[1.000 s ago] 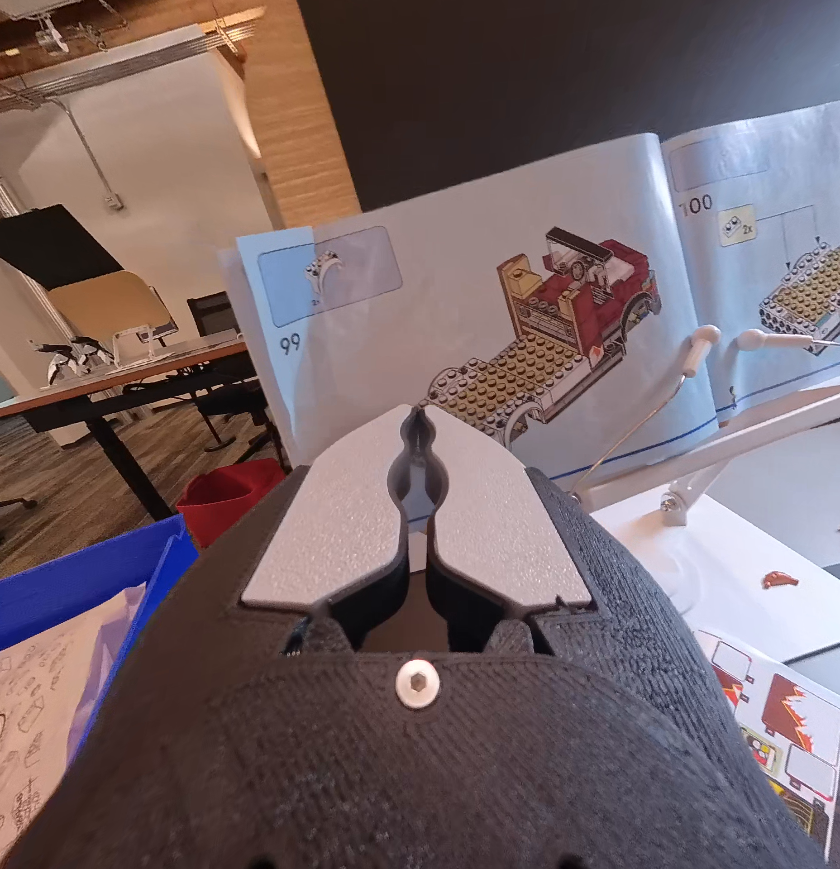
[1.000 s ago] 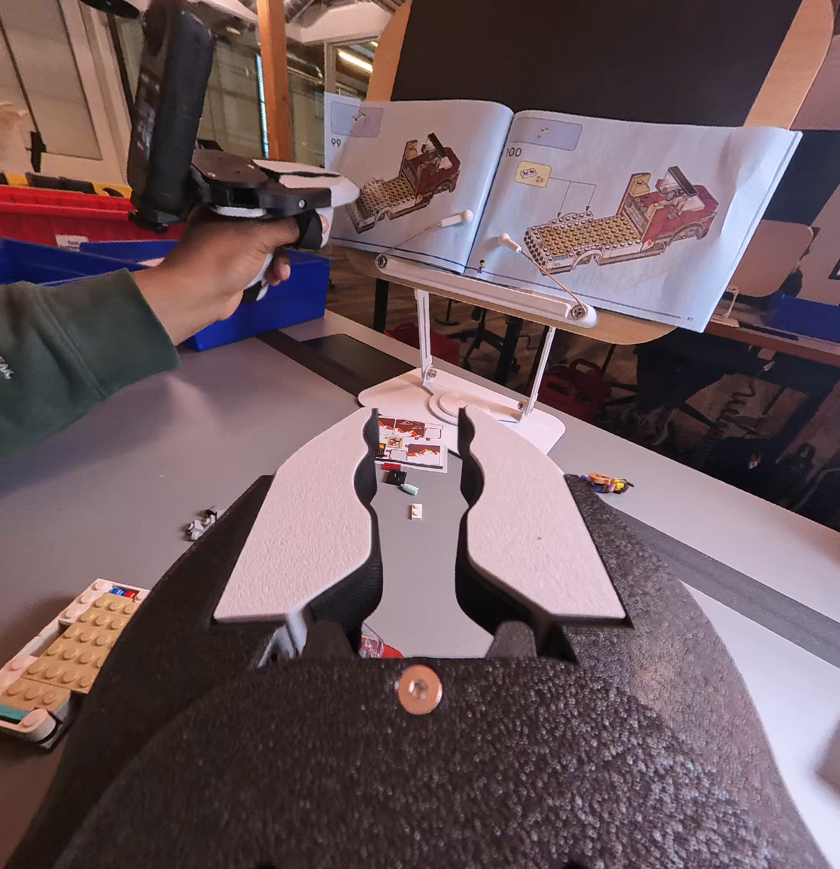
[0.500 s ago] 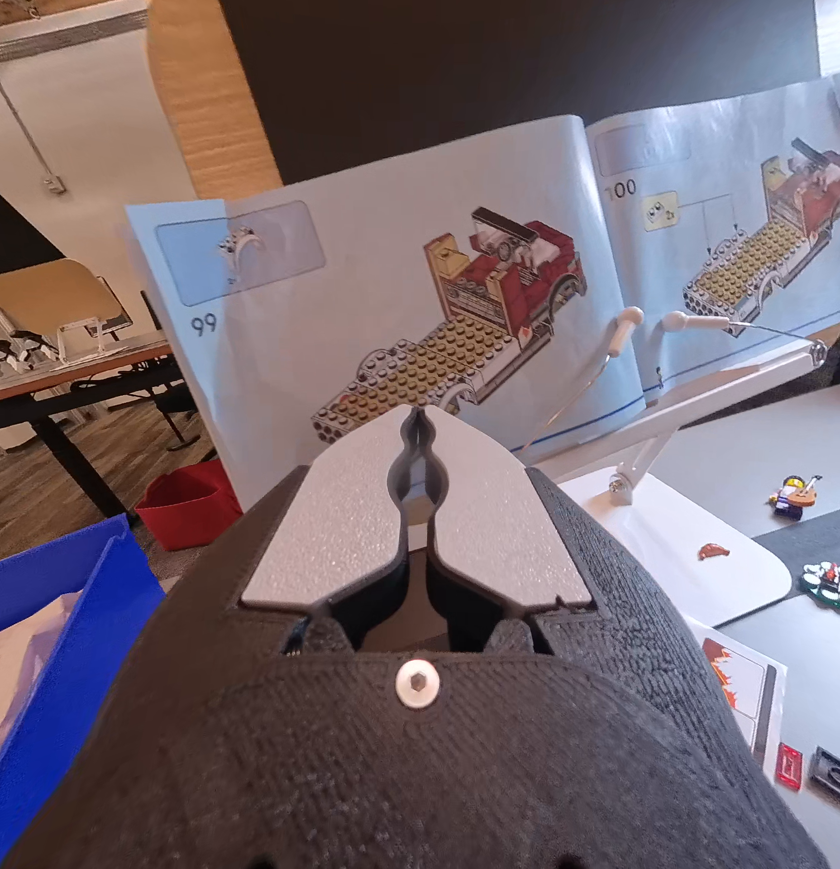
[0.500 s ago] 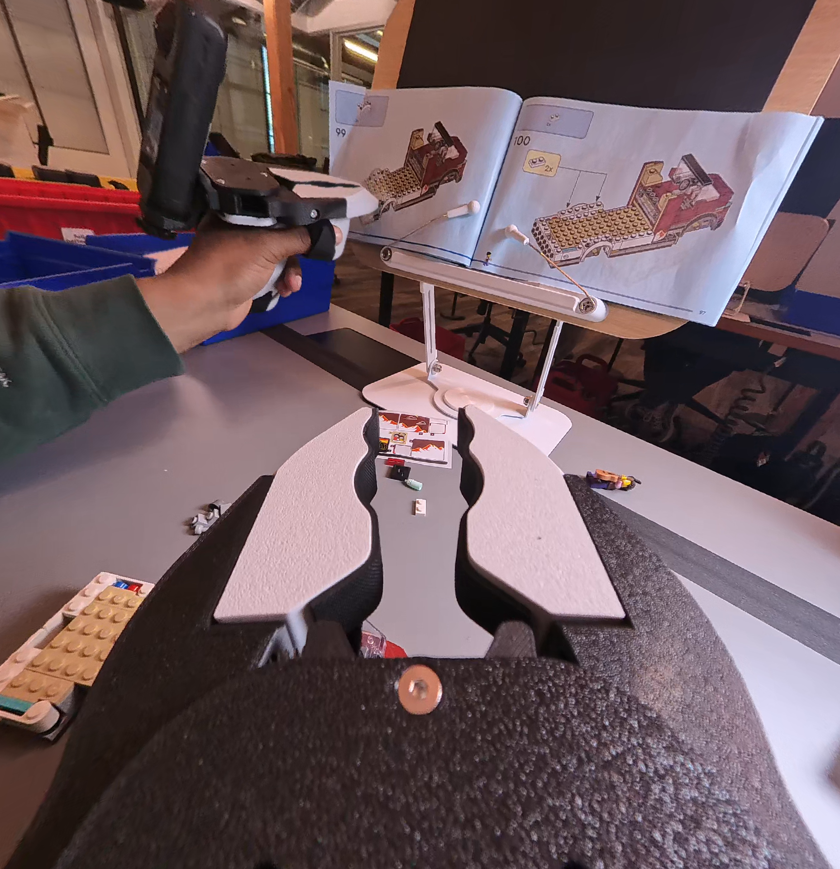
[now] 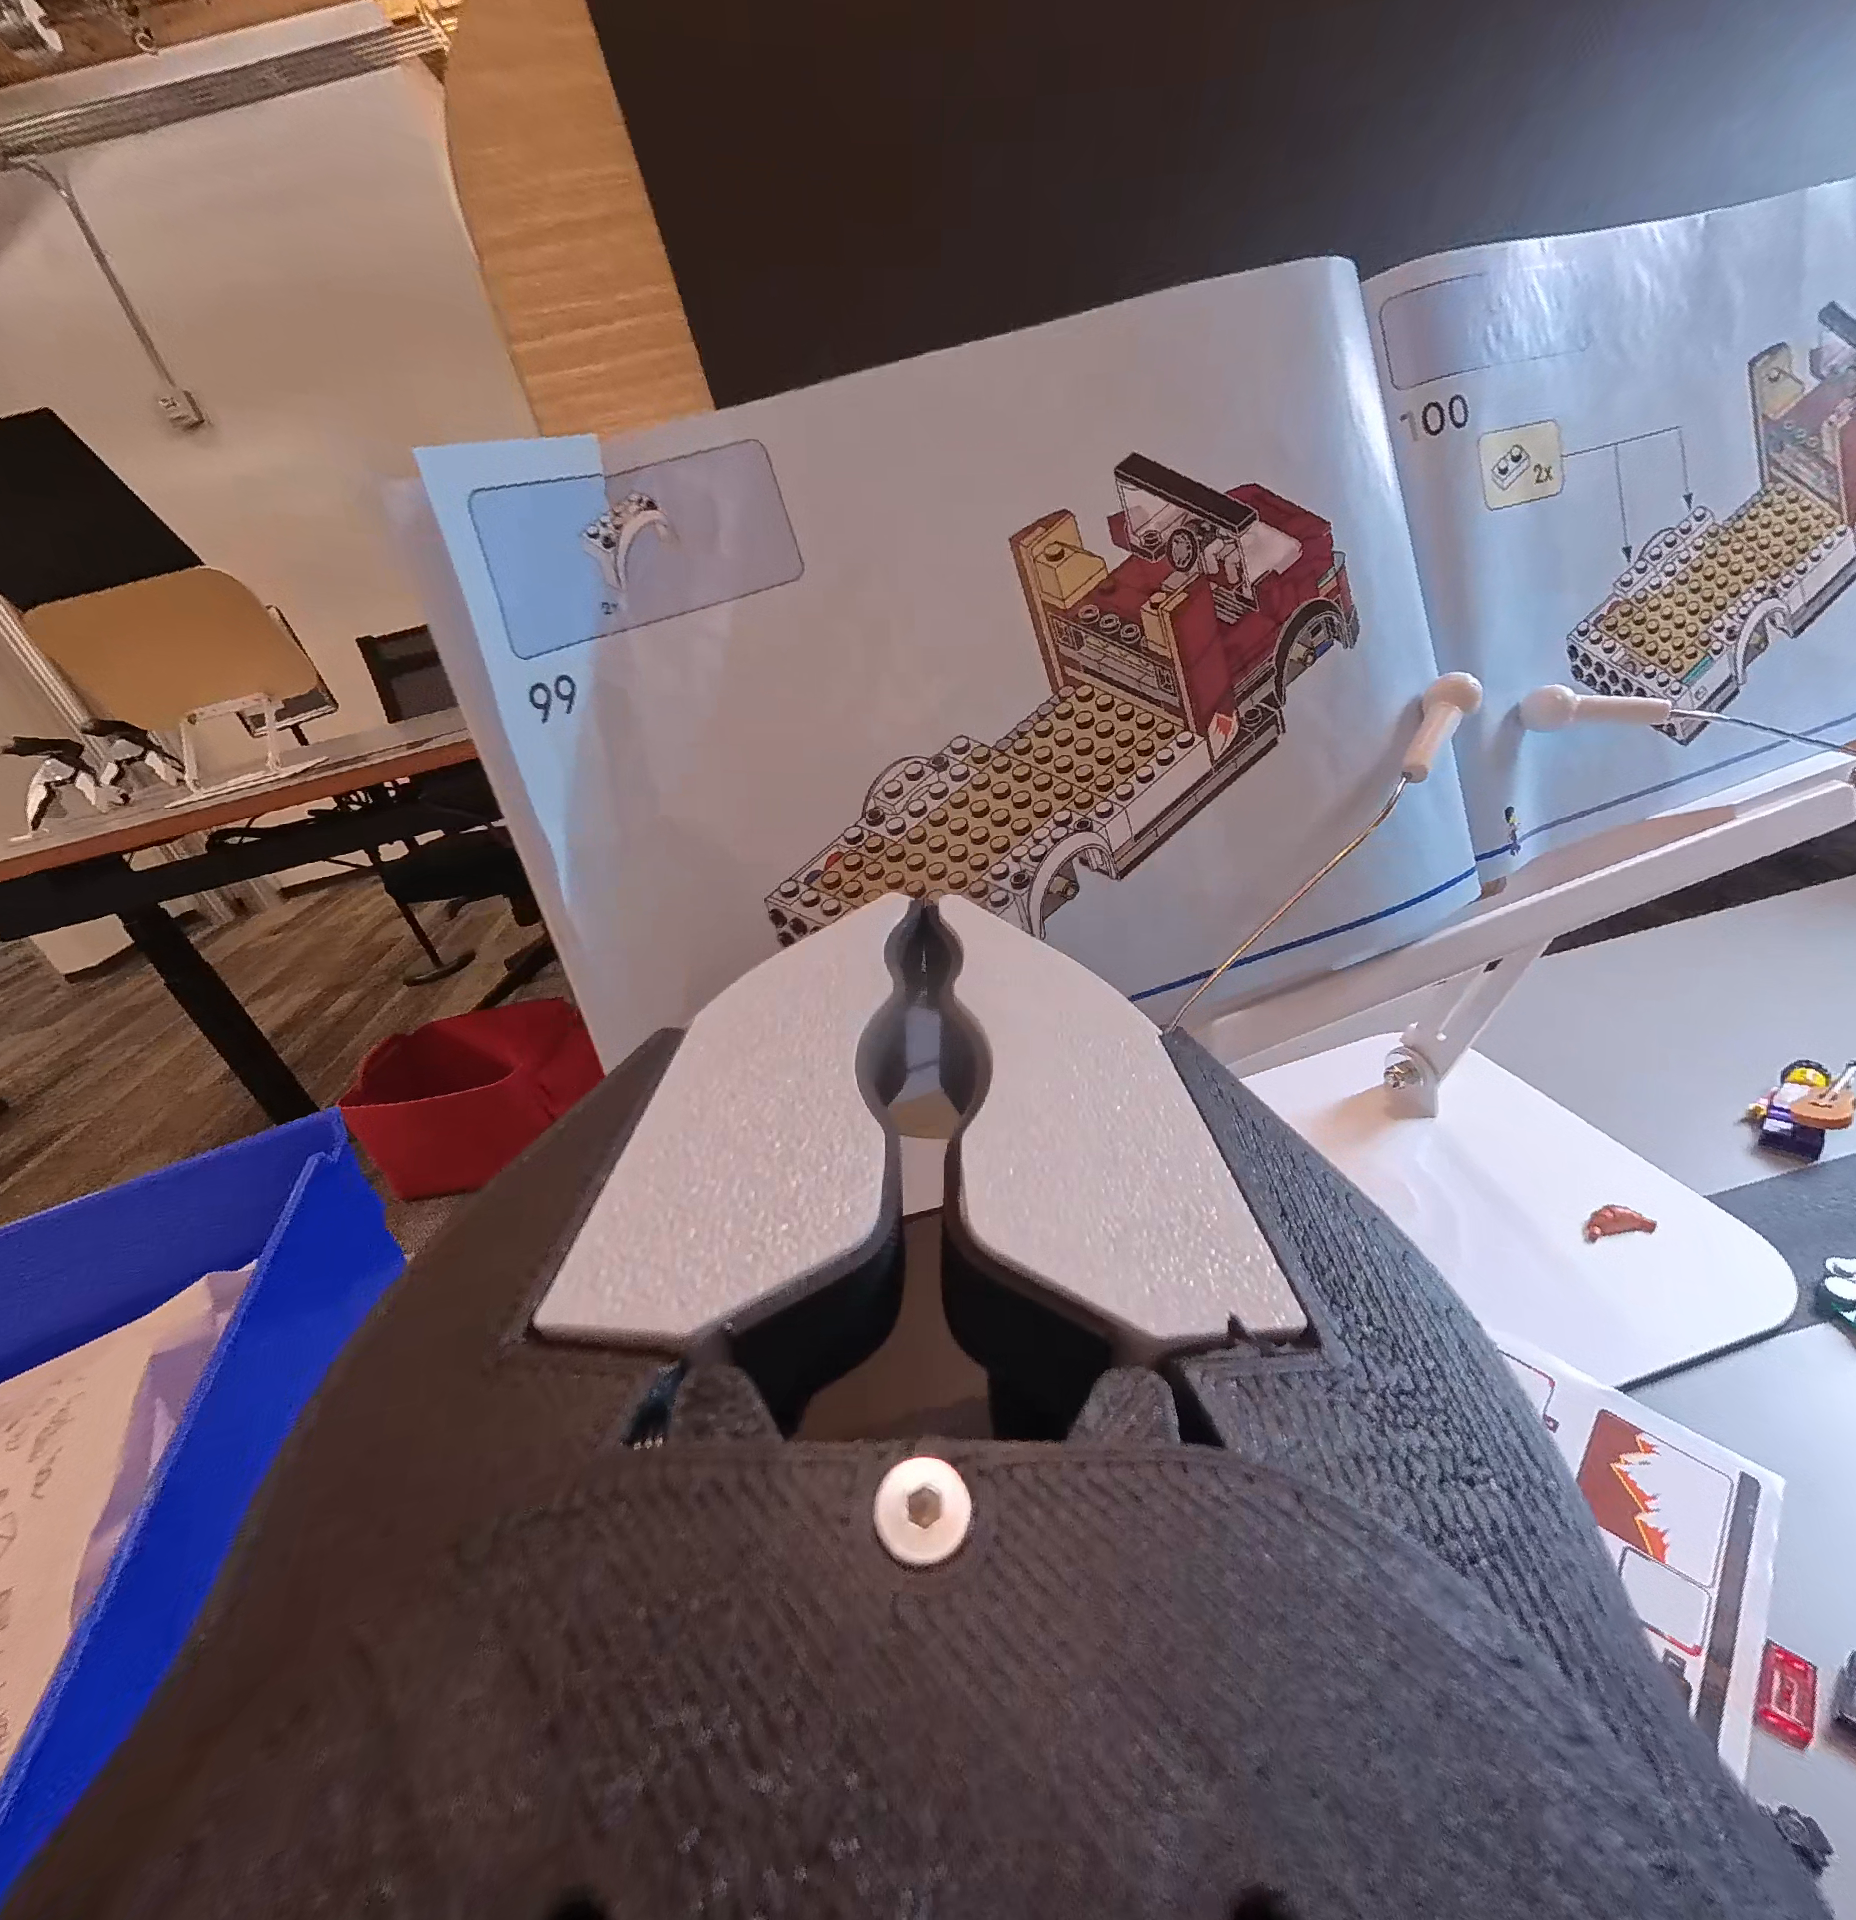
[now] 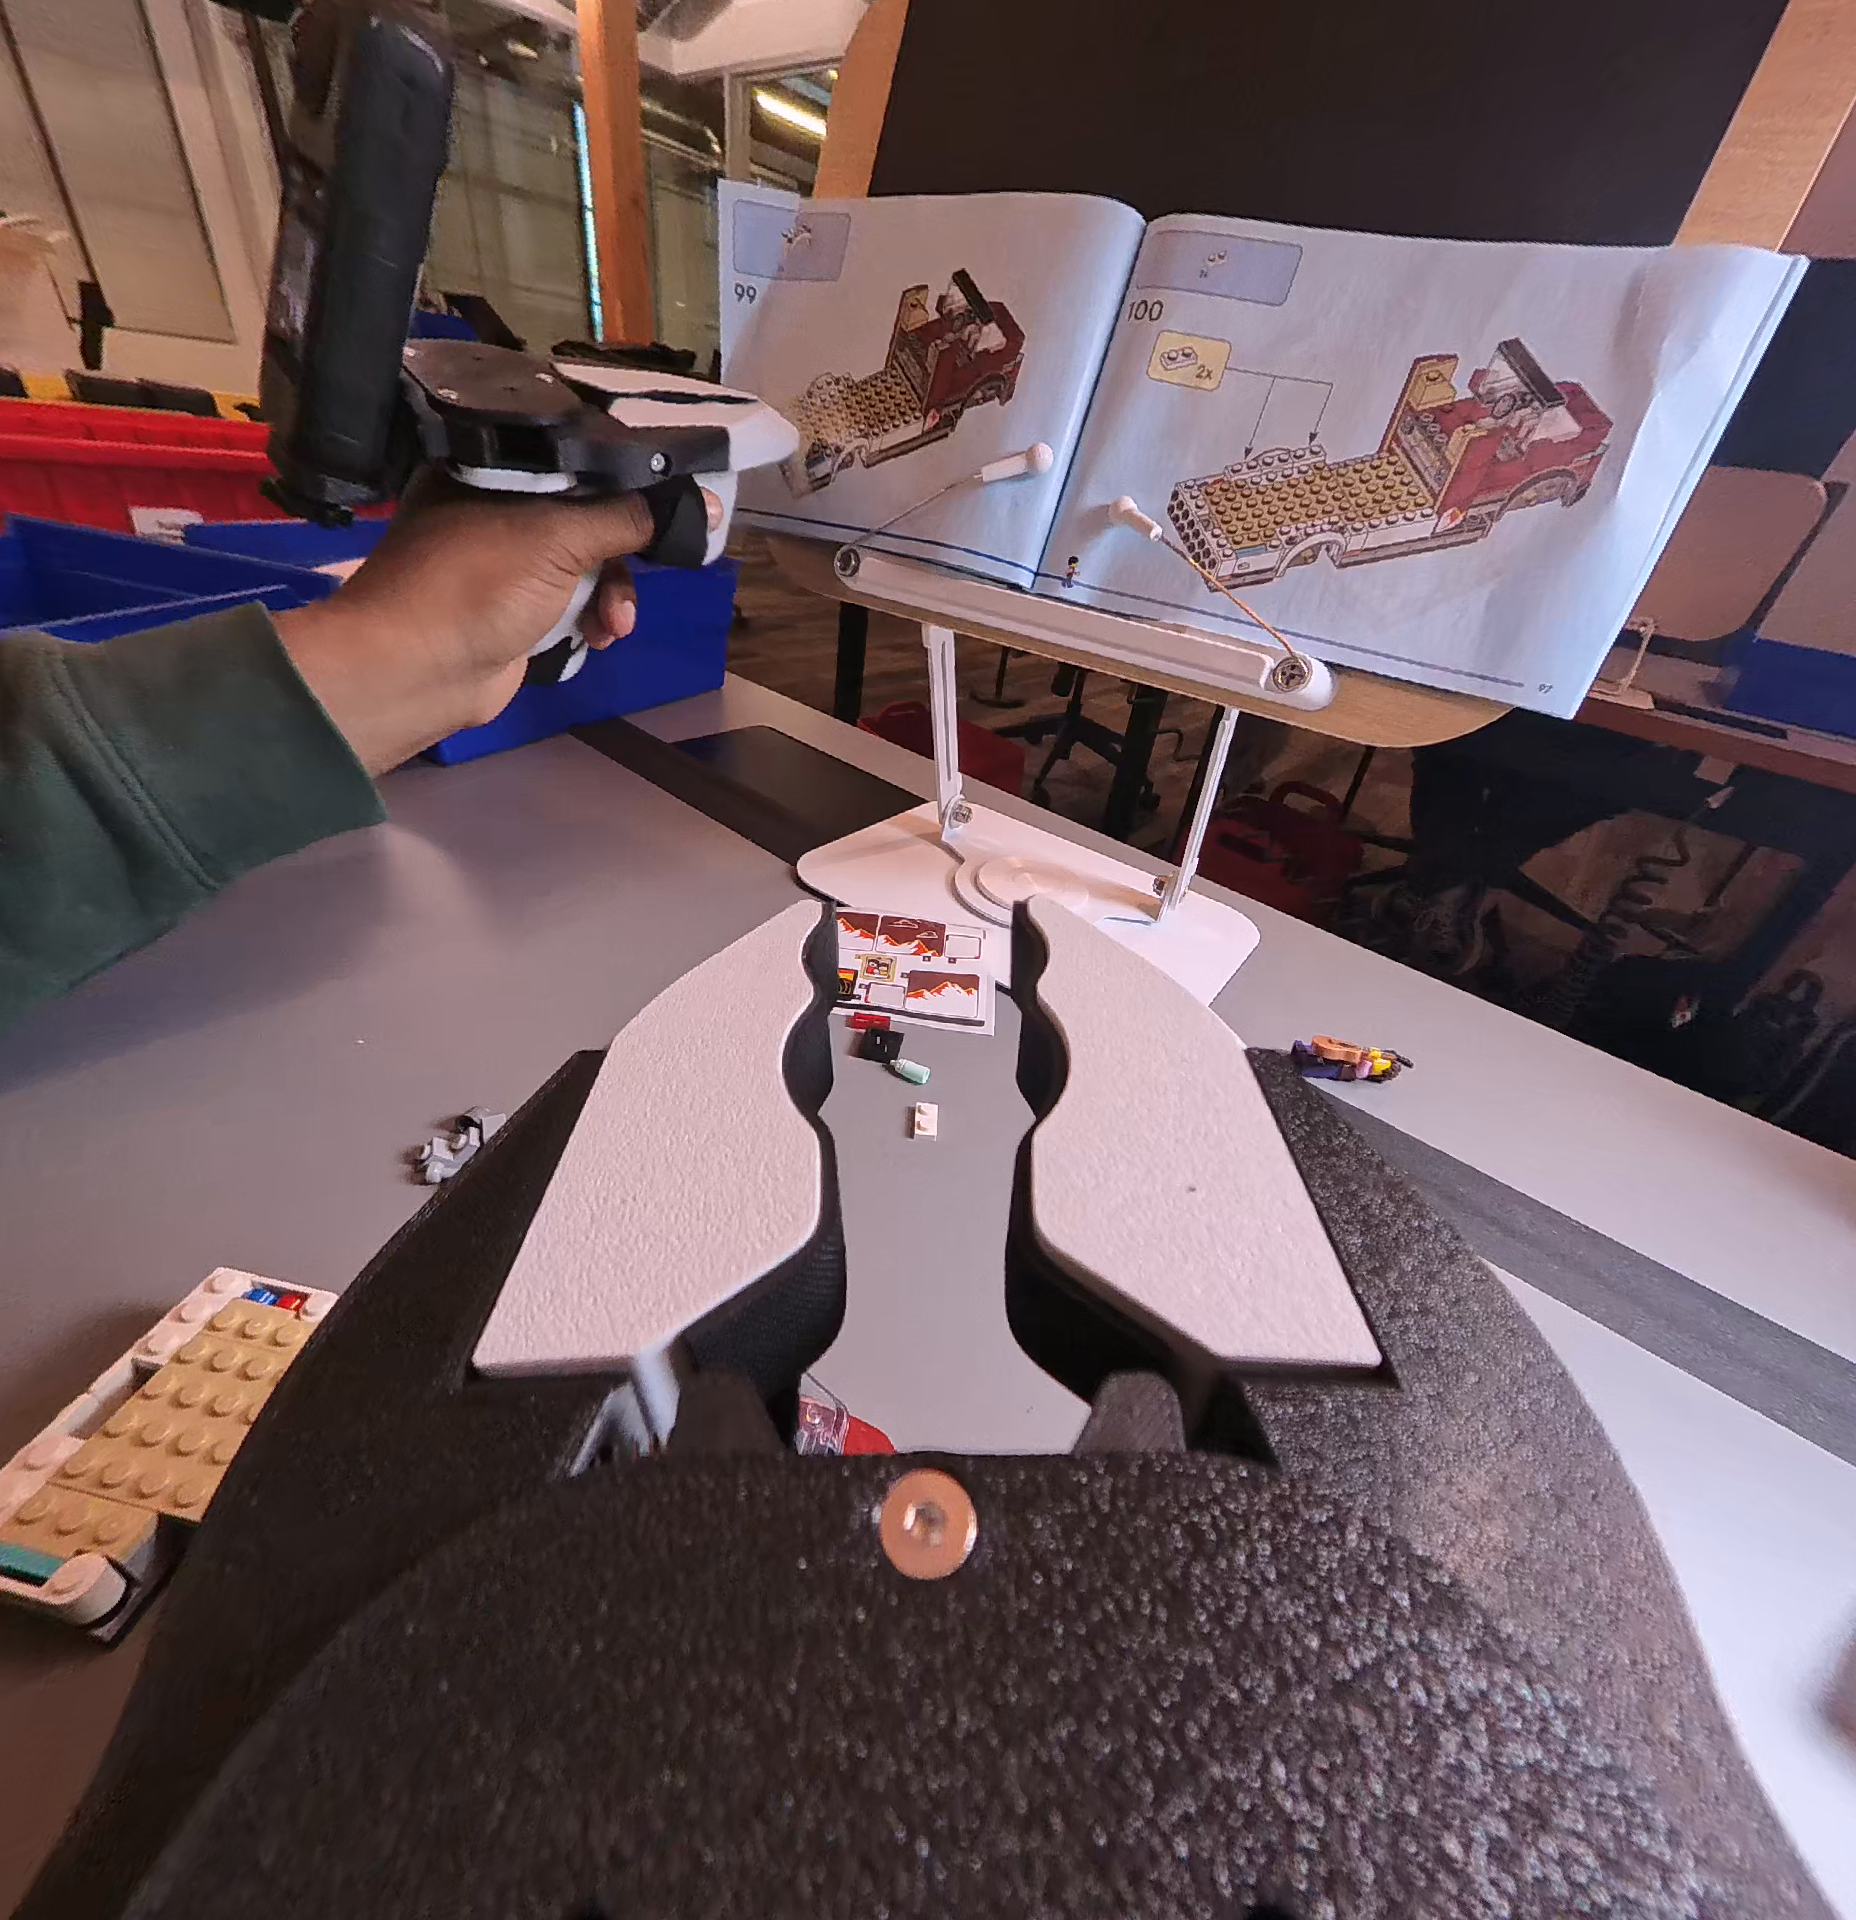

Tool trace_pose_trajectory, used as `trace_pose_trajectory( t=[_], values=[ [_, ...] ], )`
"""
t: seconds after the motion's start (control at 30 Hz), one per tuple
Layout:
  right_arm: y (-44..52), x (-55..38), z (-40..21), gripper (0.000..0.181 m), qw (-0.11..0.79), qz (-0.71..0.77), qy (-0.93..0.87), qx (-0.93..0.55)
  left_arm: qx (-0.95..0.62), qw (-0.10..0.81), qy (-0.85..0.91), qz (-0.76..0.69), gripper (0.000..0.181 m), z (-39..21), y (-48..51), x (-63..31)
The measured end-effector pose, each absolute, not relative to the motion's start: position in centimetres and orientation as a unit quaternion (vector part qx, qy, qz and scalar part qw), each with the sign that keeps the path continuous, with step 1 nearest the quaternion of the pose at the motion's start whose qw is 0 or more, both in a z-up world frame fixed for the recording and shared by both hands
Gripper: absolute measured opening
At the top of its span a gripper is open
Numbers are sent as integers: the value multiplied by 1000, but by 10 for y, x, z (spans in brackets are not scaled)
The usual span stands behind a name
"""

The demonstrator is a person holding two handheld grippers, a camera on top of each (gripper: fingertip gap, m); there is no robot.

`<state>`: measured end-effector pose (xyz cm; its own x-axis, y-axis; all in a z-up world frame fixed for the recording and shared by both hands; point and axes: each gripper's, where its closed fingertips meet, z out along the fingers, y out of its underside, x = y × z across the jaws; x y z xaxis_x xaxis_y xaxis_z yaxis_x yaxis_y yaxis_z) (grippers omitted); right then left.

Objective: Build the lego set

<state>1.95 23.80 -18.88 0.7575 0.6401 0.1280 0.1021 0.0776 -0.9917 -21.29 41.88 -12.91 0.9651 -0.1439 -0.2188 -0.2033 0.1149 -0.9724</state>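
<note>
Grey table with propped instruction booklet, scattered bricks; left tool pinched shut, empty, right tool agape, empty

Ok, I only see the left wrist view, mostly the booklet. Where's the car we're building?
Observer: The tan and white base lies on the table, low on the left of the right wrist view.
Operator: Is my other gripper holding a brick?
Observer: No, the right gripper is open and empty.
Operator: Any little bricks near it?
Observer: One white plate lies on the table, seen between its jaws.
</note>
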Motion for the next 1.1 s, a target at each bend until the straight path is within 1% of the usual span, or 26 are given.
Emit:
trace_pose_trajectory(
  t=[0.23,0.5,0.53,0.67,0.77,0.83,0.9,0.97,1.1],
  values=[
    [231,22,-175,35,689,216,-276,-634,-655,747,117,-9,0,-102,390,-204],
    [210,13,-154,43,711,214,-305,-596,-650,743,148,-55,0,-75,329,-181],
    [208,12,-152,44,711,210,-311,-595,-648,744,154,-58,6,-69,319,-181],
    [203,10,-140,46,712,204,-320,-591,-636,748,173,-70,12,-38,272,-201],
    [195,15,-122,47,715,206,-319,-587,-644,739,194,-53,15,-26,236,-236],
    [184,20,-116,47,711,200,-328,-589,-668,712,211,-45,16,-31,218,-266],
    [171,27,-119,47,702,188,-342,-596,-712,664,227,-30,17,-51,206,-304],
    [156,35,-125,47,692,177,-354,-603,-777,583,238,-15,22,-90,198,-346],
    [134,51,-138,44,681,166,-358,-617,-890,391,236,-5,27,-192,181,-420]
  ],
)
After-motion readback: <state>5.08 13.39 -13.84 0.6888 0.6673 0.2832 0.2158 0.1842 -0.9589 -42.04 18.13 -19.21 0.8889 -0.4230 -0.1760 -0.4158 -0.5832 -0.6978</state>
